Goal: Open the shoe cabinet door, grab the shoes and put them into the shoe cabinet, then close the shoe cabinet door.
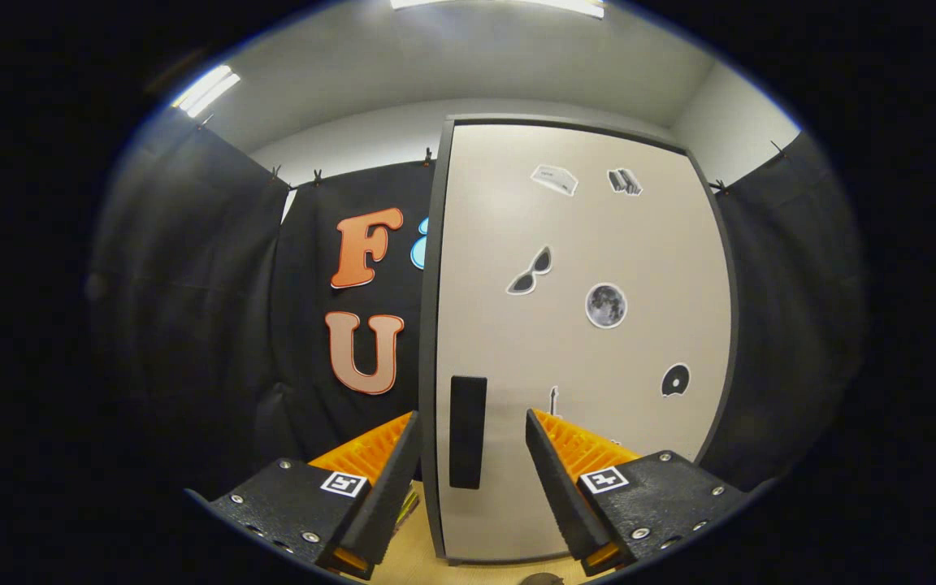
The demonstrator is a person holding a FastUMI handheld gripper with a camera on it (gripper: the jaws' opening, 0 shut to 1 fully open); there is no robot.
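The shoe cabinet (582,341) stood right in front of me, tall and pale, on the light wooden floor (411,561), with the black cloth wall behind it and beside it. Its door (639,268) was shut flat, and it had little stickers on it, like a pair of sunglasses (530,271), a moon (605,305) and a dark disc (675,380). A long black handle (467,431) ran up and down near the door's left edge. I held the gripper (472,426) with its fingers wide apart, gripping nothing. The handle sat in the gap between the two fingertips, a bit beyond them, and I could not tell if either finger touched the door yet. So I judged that I was on the very first step, opening the door. No shoes were in the cabinet yet, because the door was not open. A small dark thing (541,578) peeked out low down between the fingers, too little of it to say what it was. For my next move I thought I would need to push forward a bit, close the fingers on the handle from both sides, and then pull it towards me so the door swung out. I would have to keep the handle in the middle of the gap, or one finger might bump the door's edge.
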